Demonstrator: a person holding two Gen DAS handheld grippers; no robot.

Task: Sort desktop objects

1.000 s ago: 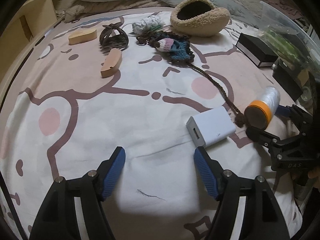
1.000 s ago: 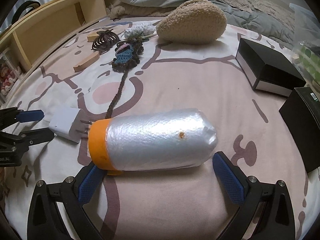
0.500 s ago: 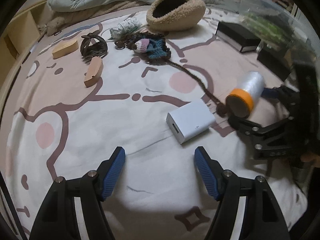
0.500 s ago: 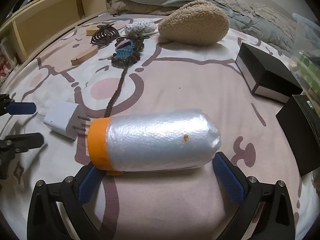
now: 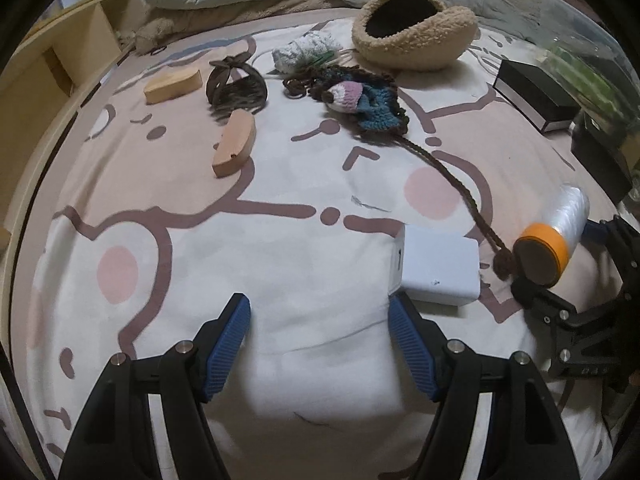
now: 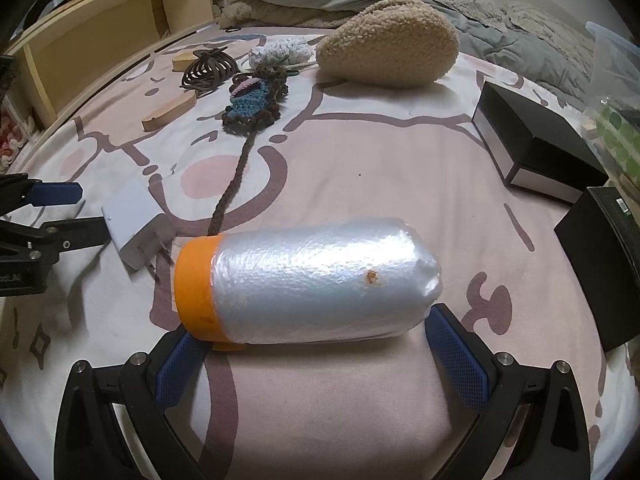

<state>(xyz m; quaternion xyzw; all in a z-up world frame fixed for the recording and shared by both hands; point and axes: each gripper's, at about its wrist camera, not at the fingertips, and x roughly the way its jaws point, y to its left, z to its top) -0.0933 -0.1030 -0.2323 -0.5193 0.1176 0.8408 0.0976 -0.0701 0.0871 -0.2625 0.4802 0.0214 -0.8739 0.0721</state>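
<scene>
And here's the left gripper [image 5: 319, 316], tilted down over the cartoon-printed bedsheet [image 5: 280, 248], its blue ribbed pads spread apart with nothing but sheet between them. Look at that right-hand pad: it sits just beside the near corner of the white rectangular charger block [image 5: 438, 270], which lies flat on the sheet, not gripped.

Over to the right gripper [image 6: 320, 350]. Lying crosswise between its blue fingers is the cylindrical roll wrapped in clear plastic film with an orange end band [image 6: 304, 284]. The left pad is tucked under the orange end, the right pad is close by the crinkled far end. Whether the pads truly press on the roll, I cannot tell.

The charger's metal prongs point towards the orange band, very near it. A long brown braided cord [image 6: 236, 176] runs from there back to a blue and pink crocheted piece [image 6: 250, 98].

Further up the bed: a dark brown claw hair clip [image 5: 236, 88], two pale wooden blocks [image 5: 235, 142], a small white fluffy bundle [image 5: 304, 50] and a tan fleecy bowl-shaped pouch [image 5: 414, 34]. On the right, well apart, a black box with a silver side [image 6: 532, 148].
</scene>
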